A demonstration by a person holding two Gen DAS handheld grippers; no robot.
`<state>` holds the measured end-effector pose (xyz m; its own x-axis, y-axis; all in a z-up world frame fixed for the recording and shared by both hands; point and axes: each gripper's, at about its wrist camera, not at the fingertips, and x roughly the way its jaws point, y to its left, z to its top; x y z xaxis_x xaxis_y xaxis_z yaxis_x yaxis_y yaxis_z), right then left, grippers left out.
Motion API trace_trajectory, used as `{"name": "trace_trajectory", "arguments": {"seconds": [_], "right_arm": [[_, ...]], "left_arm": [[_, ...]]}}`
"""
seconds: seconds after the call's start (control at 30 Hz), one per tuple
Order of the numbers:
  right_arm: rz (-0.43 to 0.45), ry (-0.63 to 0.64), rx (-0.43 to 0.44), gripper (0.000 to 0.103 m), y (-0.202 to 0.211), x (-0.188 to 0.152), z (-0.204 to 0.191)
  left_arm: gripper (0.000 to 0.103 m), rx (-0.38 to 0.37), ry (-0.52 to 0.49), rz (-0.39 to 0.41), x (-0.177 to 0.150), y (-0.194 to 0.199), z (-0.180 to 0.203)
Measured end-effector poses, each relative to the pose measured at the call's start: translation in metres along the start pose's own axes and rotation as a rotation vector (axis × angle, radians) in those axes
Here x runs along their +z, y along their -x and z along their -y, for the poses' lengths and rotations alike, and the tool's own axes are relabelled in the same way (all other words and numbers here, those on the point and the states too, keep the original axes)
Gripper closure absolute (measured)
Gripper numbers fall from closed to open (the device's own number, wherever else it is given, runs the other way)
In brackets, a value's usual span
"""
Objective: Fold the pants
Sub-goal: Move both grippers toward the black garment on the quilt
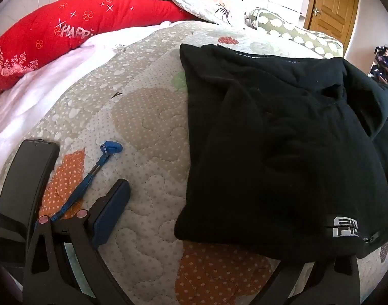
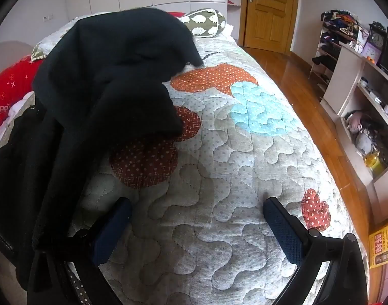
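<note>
The pants (image 1: 283,139) lay in a folded black heap on the bed (image 2: 219,178), probably placed there for flat folding. Both the left claw (image 1: 74,175) and right claw (image 2: 197,226) hovered spread wide, gripping nothing.

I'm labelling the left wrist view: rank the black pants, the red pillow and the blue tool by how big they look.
1. black pants
2. red pillow, though it lies farther off, so real size is unsure
3. blue tool
</note>
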<state>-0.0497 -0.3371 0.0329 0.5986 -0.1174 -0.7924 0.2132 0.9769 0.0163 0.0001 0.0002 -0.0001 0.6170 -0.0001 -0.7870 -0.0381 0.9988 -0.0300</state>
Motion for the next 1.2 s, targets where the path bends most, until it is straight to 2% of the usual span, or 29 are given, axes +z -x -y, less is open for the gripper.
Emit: {"name": "trace_trajectory", "arguments": {"seconds": [0.33,0.43,0.47,0.57,0.67,0.87,0.97,1.1,1.2], "right_arm": [[0.003,-0.006,0.007,0.000,0.000,0.000,0.002],[-0.007,0.009,-0.008,0.000,0.002,0.003,-0.001],[-0.016,0.011,0.014,0.000,0.006,0.003,0.000],[-0.013,0.046,0.065,0.000,0.028,-0.006,0.001],[0.014,0.073,0.091,0.000,0.053,-0.018,-0.006],[0.104,0.122,0.181,0.000,0.089,-0.027,-0.024],[0.125,0.128,0.216,0.000,0.098,-0.027,-0.036],[0.123,0.158,0.199,0.000,0.099,-0.025,-0.049],[0.131,0.136,0.203,0.000,0.101,-0.027,-0.049]], "left_arm": [[0.002,0.019,-0.006,-0.010,0.007,-0.005,0.002],[0.003,0.012,-0.049,-0.038,0.001,0.008,0.003],[0.003,0.019,-0.027,-0.030,-0.003,0.017,0.001],[0.003,-0.024,0.032,0.002,-0.009,0.041,-0.009],[0.003,0.013,0.023,0.071,-0.012,0.068,-0.010],[0.003,-0.018,0.031,0.159,-0.014,0.105,-0.010],[0.003,-0.027,0.038,0.163,-0.012,0.108,-0.007],[0.003,-0.041,0.032,0.163,-0.014,0.115,0.001],[0.003,-0.028,0.008,0.153,-0.013,0.114,0.011]]}}
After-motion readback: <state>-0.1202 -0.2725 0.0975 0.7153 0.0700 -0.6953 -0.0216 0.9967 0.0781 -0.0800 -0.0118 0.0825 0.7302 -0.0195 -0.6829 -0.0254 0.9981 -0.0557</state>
